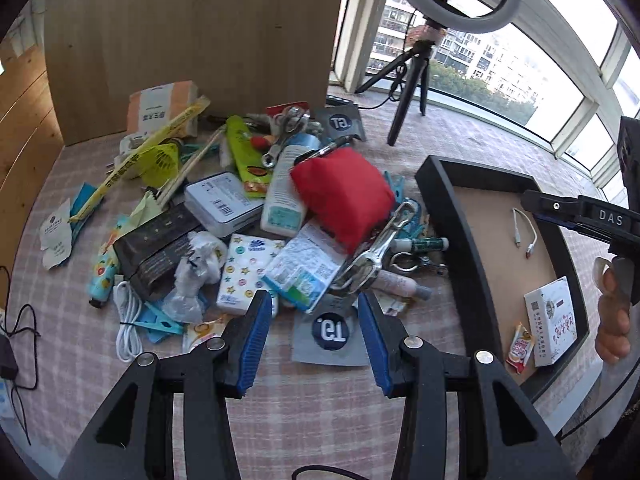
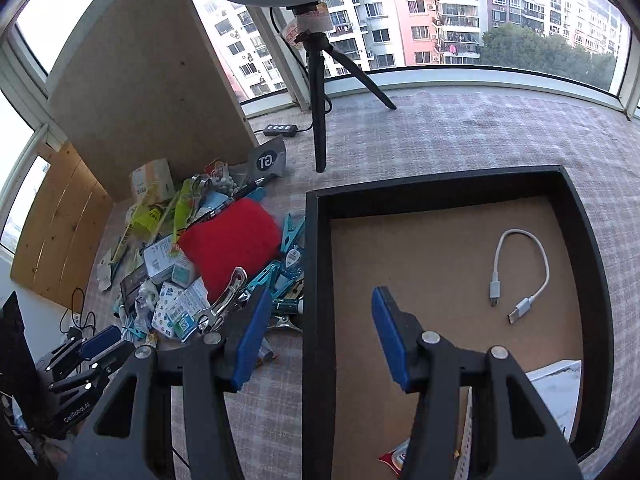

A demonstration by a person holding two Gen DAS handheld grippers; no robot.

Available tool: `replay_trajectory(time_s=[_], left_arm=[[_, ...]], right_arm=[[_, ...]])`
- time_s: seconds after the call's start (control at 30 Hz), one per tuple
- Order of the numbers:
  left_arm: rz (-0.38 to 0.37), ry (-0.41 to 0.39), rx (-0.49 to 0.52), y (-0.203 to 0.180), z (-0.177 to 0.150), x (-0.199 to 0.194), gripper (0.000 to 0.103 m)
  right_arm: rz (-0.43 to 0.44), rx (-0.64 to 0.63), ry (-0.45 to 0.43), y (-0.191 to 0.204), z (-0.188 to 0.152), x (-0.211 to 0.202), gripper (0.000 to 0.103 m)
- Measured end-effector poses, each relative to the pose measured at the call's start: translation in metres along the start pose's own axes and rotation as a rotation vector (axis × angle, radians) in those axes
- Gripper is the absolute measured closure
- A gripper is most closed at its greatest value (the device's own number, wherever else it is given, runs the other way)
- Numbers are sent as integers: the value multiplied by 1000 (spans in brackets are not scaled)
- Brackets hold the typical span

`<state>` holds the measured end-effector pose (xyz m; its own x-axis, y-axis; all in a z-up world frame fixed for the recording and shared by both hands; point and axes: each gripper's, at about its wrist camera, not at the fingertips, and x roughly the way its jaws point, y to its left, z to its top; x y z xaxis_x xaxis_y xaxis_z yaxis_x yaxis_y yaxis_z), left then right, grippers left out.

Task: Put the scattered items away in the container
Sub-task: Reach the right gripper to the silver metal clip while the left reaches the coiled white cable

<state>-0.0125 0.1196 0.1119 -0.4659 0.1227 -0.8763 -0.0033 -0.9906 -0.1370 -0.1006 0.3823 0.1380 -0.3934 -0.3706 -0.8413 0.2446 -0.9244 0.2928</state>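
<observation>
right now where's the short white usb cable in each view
Left wrist view: the white usb cable lies right of centre, on the brown floor of the black tray, near its far end.
Right wrist view: the cable lies right of centre in the same tray, beyond the fingers.
Shared landmark: the red pouch left of the tray.

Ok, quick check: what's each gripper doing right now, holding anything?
Left gripper: open, empty, above the pile.
Right gripper: open, empty, straddling the black tray wall.

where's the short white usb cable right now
The short white usb cable lies looped on the brown floor of the black tray, towards its far right part in the right wrist view, apart from the white box.
</observation>
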Motion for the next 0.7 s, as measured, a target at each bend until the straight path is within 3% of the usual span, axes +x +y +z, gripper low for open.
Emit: replay_trajectory(time_s=[0.17,0.3,0.43,0.57,0.7], left_arm=[[110,31,-160,86,-23,8,61],[169,48,-226,127,-42,12,61],[171,67,-255,147,-55,19,61],[160,72,-251,151,-57,25,61],[158,70,-257,155,-56,31,61]], right_arm=[[8,-40,54,39,-6,29,52],[78,3,121,61,-10,57,52],[102,34,209,78,-15,86,52],[43,23,244,93,-18,107,52],[36,53,281,96,-18,120,53]])
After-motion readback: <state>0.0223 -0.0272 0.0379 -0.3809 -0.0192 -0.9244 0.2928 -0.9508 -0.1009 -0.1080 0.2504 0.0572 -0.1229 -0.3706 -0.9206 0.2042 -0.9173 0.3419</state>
